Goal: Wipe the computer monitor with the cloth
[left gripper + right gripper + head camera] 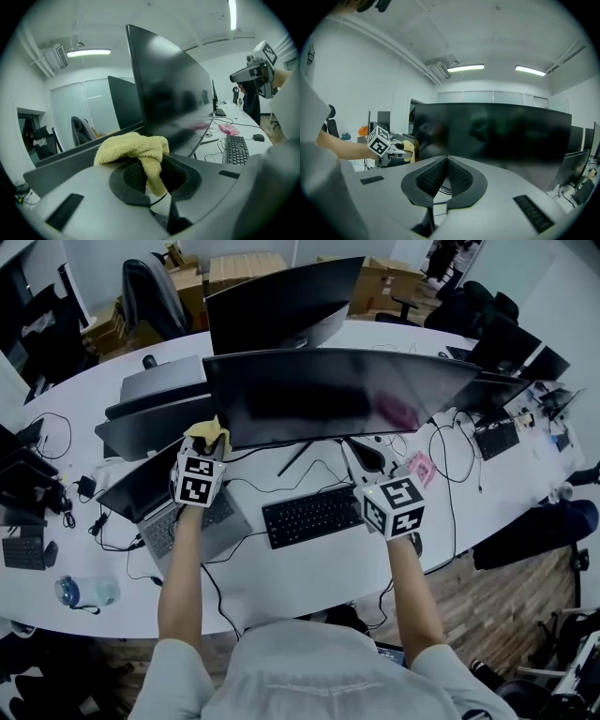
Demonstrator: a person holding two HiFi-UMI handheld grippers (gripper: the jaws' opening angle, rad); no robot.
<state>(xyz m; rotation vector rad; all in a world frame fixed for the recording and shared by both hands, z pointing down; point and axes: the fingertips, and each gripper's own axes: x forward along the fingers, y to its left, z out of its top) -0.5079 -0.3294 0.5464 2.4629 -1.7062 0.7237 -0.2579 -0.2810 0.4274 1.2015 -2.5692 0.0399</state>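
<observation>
you are pinching the yellow cloth (133, 146) in your left gripper (152, 180), jaws clamped on it, beside the monitor's (328, 395) lower left corner. your right gripper (446, 164) is sitting closed, empty. be pressing lightly, sweeping across in overlapping rows.

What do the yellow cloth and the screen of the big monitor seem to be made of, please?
The cloth, pinched in the left gripper, looks like soft terry or microfibre: it has a fuzzy looped pile and it bunches and droops. The monitor screen looks like dark, semi-gloss plastic or coated glass. It gives only blurred reflections, so I can't tell which.
</observation>
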